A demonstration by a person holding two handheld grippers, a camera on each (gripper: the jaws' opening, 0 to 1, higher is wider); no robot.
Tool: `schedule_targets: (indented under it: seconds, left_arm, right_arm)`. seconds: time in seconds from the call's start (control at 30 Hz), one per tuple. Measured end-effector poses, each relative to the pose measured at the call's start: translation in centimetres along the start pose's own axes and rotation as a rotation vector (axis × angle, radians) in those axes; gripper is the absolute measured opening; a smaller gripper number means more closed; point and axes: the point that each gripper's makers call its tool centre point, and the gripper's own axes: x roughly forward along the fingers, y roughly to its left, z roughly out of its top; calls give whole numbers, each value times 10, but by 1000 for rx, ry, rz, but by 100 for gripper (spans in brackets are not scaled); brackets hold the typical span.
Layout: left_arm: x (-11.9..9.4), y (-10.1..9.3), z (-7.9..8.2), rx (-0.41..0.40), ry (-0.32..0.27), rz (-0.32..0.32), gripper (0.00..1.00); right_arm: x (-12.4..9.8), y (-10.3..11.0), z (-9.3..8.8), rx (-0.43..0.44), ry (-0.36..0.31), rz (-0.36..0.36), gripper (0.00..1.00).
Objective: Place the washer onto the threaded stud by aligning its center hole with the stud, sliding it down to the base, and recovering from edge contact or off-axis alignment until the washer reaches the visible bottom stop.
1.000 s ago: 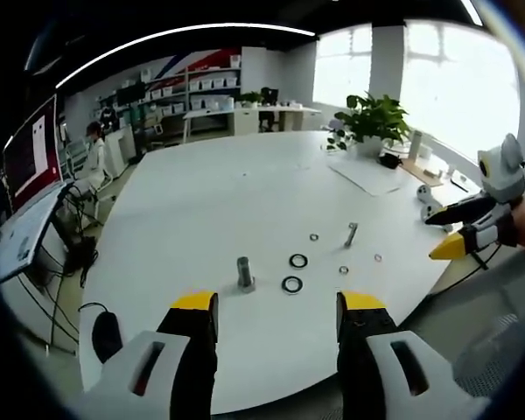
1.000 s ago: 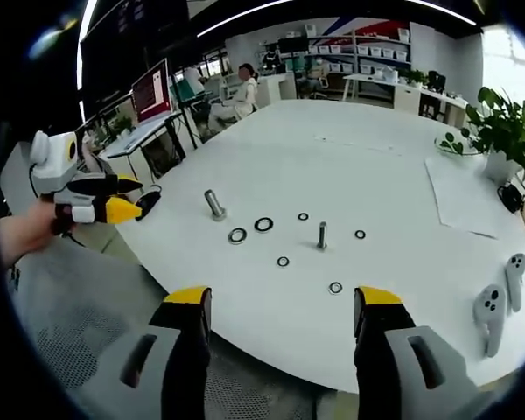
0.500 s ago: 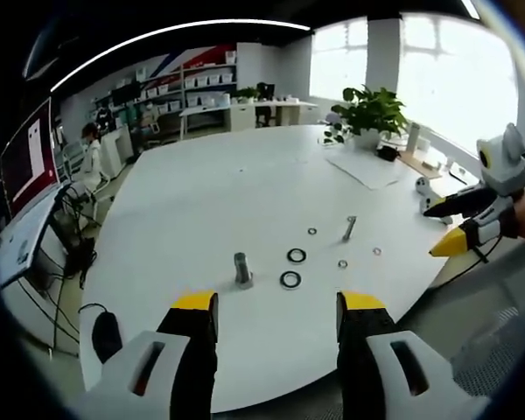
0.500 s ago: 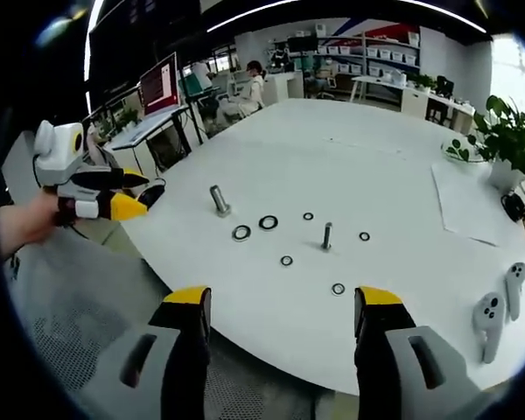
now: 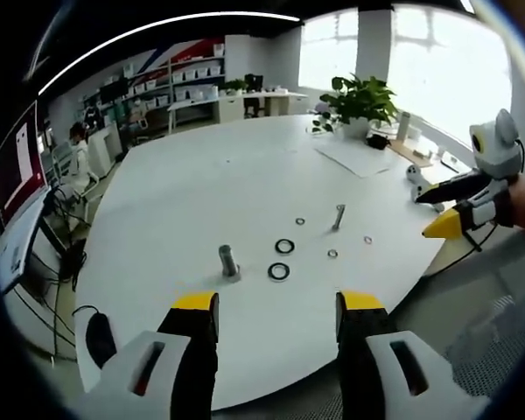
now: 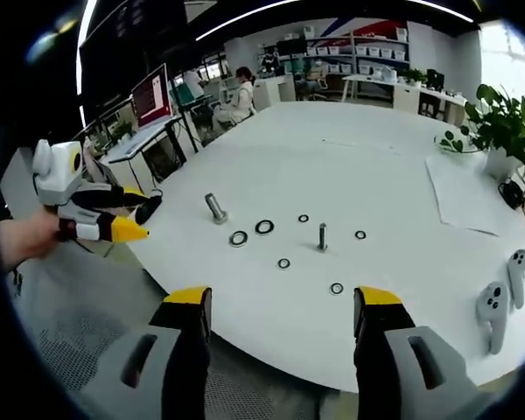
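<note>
The table (image 6: 367,166) has a smooth, matt white top. On it the stud (image 6: 322,236) and the thicker bolt (image 6: 215,207) look like dull grey metal, and the washers (image 6: 263,227) are dark rings with a slight sheen. Both grippers (image 6: 284,328) (image 5: 278,328) show glossy black, white and yellow plastic. The floor (image 6: 96,315) looks like rough speckled grey carpet.
</note>
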Motion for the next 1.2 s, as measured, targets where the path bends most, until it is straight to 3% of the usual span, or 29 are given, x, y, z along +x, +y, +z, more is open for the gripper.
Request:
schedule_targets:
  seconds: [0.17,0.33,0.57,0.9,1.2]
  left_arm:
    - [8,-2,-9,-55,37,-35,55]
    - [16,-1,-15,-54,92,-45,52]
    - [43,-15,-19,40,196,-99,45]
    - [84,-29,-19,112,306,-163,42]
    - [121,-21,-22,179,397,-175,35]
  right_arm:
    - [1,1,-1,-12,10,1,68]
    - [2,5,0,-46,15,6,68]
    - [1,0,-3,-24,18,-10,68]
    - [2,-2,-5,-43,34,-20,67]
    - [0,-7,-8,-25,39,-39,66]
